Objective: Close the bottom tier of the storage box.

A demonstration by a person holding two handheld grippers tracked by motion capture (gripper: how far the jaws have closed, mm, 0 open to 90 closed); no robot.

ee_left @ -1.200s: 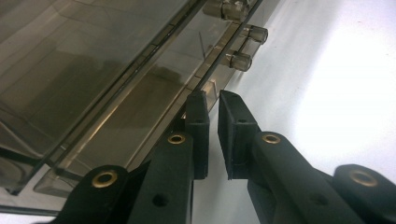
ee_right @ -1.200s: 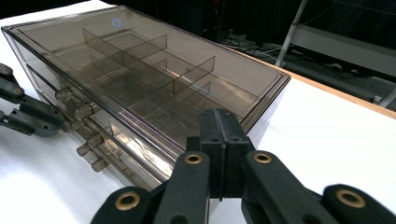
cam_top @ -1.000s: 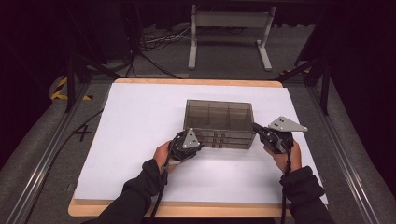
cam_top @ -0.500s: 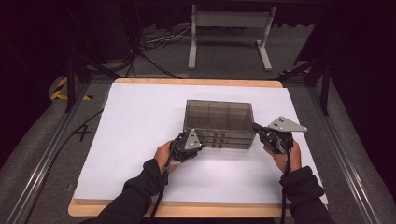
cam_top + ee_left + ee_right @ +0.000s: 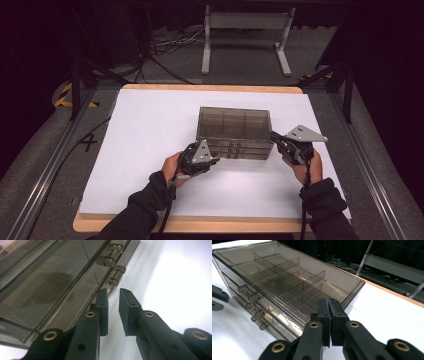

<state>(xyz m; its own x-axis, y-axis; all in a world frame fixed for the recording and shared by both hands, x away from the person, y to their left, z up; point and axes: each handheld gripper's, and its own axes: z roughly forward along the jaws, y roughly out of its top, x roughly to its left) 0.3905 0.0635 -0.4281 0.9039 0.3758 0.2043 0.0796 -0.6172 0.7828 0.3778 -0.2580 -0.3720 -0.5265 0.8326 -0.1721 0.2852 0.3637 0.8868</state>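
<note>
While the smoky clear drawer box (image 5: 234, 131) sits a little right of centre on the white sheet (image 5: 150, 135), all its drawers look pushed in; no drawer front stands proud of the others in the right gripper view (image 5: 287, 285). Left gripper (image 5: 212, 161) is at the box's front lower-left corner; in its own view (image 5: 113, 303) the jaws stand a narrow gap apart and have just been opening, with nothing between the pads; they point along the front face toward the small clear knobs (image 5: 112, 270), which lie just beyond the tips and are not touched. Right gripper (image 5: 274, 137) is at the box's right end, near the front corner; in its own view (image 5: 328, 315) the jaws are pressed together, holding nothing, tips just beside the box's end wall; whether they touch it, cannot tell.

Judgement: step in hand is the approach to a drawer knob, the right gripper placed to steady the box against the pull; no grip made yet.

Next move calls for: left jaws spread a little wider than a knob, moved forward so one knob lies between the pads, then closed on it; pull straight out along the drawer's run. Risk: knobs are small, smooth and close together; a skewed closing could slip off or catch the neighbouring one; box may slide on the sheet if not braced.
</note>
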